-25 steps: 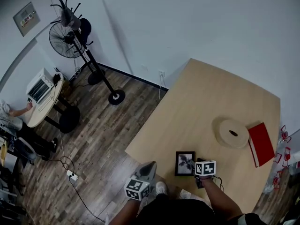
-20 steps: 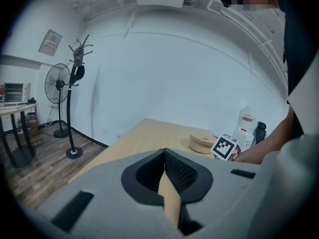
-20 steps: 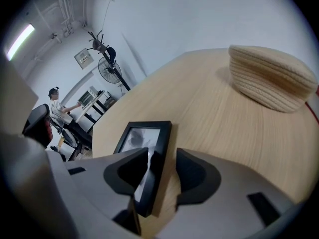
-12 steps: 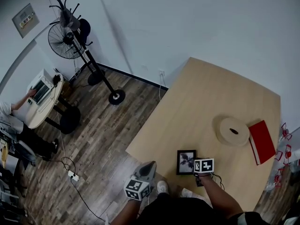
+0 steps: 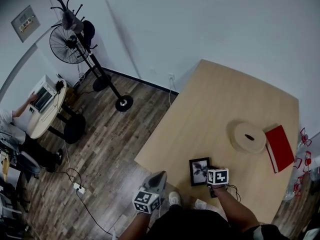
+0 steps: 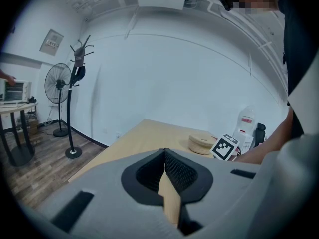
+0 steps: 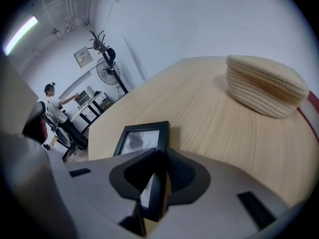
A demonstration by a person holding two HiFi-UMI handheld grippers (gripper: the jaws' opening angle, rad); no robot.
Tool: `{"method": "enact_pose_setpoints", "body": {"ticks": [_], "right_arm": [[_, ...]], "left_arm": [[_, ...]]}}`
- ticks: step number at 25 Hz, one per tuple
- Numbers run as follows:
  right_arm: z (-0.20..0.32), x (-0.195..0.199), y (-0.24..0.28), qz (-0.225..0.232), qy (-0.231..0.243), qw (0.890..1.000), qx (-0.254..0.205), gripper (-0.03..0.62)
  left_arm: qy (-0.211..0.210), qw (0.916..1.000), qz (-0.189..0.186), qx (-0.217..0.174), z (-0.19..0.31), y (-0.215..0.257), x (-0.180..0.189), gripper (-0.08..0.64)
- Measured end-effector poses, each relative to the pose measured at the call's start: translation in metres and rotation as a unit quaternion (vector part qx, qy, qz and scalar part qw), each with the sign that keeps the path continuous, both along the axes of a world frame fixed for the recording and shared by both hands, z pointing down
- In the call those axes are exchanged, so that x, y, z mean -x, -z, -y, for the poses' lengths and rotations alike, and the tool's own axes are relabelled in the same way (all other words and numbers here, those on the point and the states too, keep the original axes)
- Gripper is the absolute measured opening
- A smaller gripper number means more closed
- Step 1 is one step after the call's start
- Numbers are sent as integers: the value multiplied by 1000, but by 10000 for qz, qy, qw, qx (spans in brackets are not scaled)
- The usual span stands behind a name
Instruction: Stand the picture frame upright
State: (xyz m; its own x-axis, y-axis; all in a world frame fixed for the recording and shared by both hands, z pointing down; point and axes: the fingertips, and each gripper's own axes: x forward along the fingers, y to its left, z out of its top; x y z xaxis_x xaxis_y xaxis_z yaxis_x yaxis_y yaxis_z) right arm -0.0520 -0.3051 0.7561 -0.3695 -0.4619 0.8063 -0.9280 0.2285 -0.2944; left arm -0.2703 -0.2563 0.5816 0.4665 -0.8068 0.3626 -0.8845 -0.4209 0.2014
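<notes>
the right hand-held gripper [image 5: 208,174] is closing its jaws on the near edge of the picture frame [image 5: 199,171]. the frame lies nearly flat on the surface [image 5: 225,109] just ahead of it, picture side up, and the pads look to be against the rim on both sides. the step in hand seems to be securing that grip before tipping the frame up. to do it well, bite far enough onto the rim that it cannot twist out. then pivot on the far edge, raising slowly so it does not skid toward the round woven piece [image 5: 248,138] well beyond. the left hand-held gripper [image 5: 156,180] hangs off to the left, past the surface's edge, jaws together on nothing.
</notes>
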Motion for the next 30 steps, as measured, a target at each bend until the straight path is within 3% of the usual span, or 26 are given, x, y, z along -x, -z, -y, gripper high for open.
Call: {"method": "enact_pose_setpoints", "body": {"ticks": [8, 14, 20, 30], "right_arm": [[11, -8, 36, 241, -9, 9982, -554, 67], [23, -33, 69, 266, -402, 9931, -1067, 67], [30, -88, 91, 154, -1094, 9834, -1439, 67], [23, -199, 93, -71, -2339, 9597, -1553, 67]], "left_arm": [[-171, 9998, -47, -3, 2, 0, -9, -5], [-442, 9990, -83, 16, 10, -2, -25, -5], [-912, 9958, -65, 4, 24, -1, -58, -5], [-1766, 9842, -6, 82, 45, -9, -123, -5]]}}
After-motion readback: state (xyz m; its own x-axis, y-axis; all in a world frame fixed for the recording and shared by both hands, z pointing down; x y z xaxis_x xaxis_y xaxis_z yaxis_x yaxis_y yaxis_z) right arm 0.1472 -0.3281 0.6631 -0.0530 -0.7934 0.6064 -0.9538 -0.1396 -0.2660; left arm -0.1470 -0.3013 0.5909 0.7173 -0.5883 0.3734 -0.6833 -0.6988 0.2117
